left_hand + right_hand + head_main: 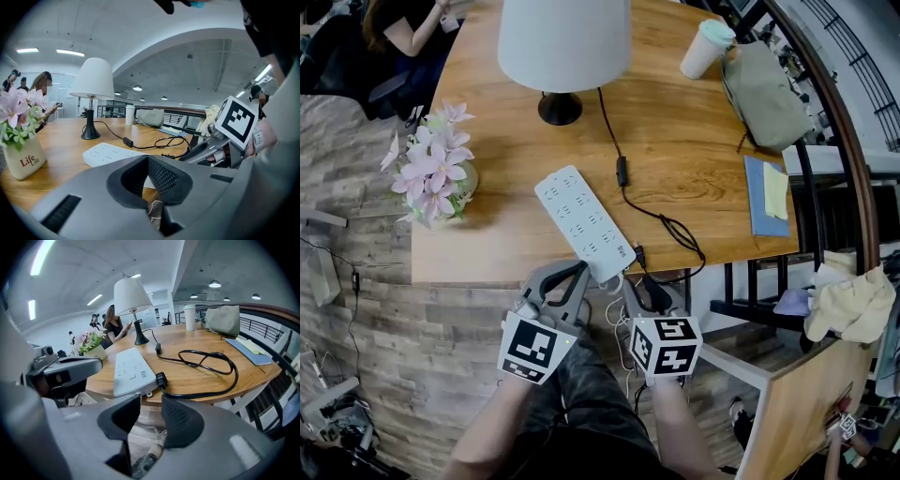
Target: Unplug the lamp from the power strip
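- Plug [161, 379] — apparently already out of the power strip [132, 372], lying just beside its near end.
- Left gripper [146, 174] and right gripper [151, 408] — jaws spread, empty, near the strip's near end; seemingly nothing remains.

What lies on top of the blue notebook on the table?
A yellow paper lies on the notebook, along the side nearer the table's edge. The cover beneath it is hidden, and whether it is one sheet or a pad cannot be told.

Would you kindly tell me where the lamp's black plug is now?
In the right gripper view, the black plug lies near the table's front edge, beside the right corner of the white power strip's near end.
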